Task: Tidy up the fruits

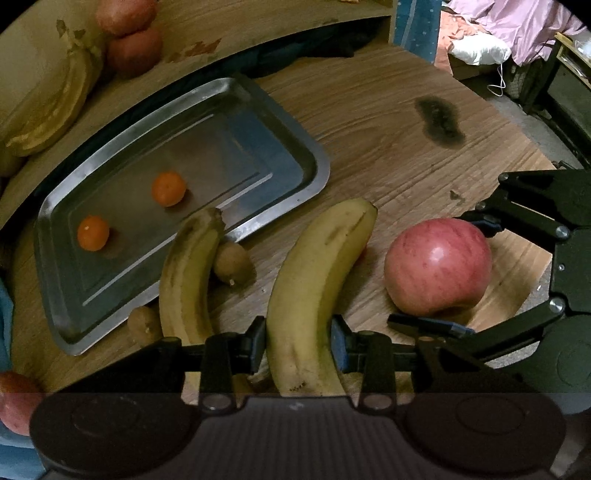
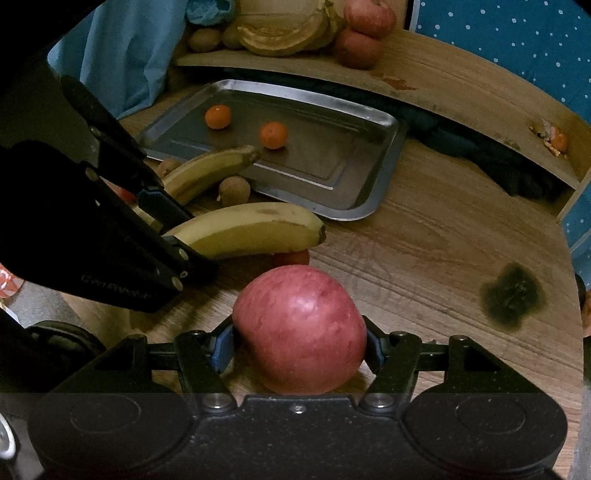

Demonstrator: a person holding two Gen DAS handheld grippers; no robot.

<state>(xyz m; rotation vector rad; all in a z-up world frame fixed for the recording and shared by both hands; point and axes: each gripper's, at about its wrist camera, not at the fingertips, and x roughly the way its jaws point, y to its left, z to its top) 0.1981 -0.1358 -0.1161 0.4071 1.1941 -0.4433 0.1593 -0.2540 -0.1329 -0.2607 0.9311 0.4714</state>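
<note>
Nearest the left wrist camera, the left claw [image 1: 298, 343] is clenched on a long yellow banana [image 1: 314, 291], pads pinching its lower body near the stem end, tip pointing toward the rectangular steel tray [image 1: 280, 122]. Grip sits low, likely so the long fruit can be swung over the tray rim. Right claw [image 2: 300, 349] is clenched around a big round red apple [image 2: 301, 328], one pad on each flank; apple's underside looks to be touching the wooden table [image 2: 443, 236], so not lifted yet, I'd say. Both fruits are picked at once, probably to carry them together.

Tray holds two small orange tangerines [image 1: 168, 188], well apart from each other. Second, browner banana [image 1: 188, 273] lies on the table with its tip over the tray's near rim. One small brown kiwi [image 1: 232, 264] lies between the two bananas, another kiwi [image 1: 144, 325] just beside the tray's near corner.

Surface: light wood-grain table, with a dark burn-like stain [image 2: 511, 299] toward the right side. Raised wooden shelf [image 2: 461, 74] behind the tray carries more red apples [image 2: 360, 44], a banana bunch and kiwis; bits of orange peel sit at its right end. Room is dim; blue dotted fabric behind the shelf, pink bedding [image 1: 517, 22] further back in the left view.
</note>
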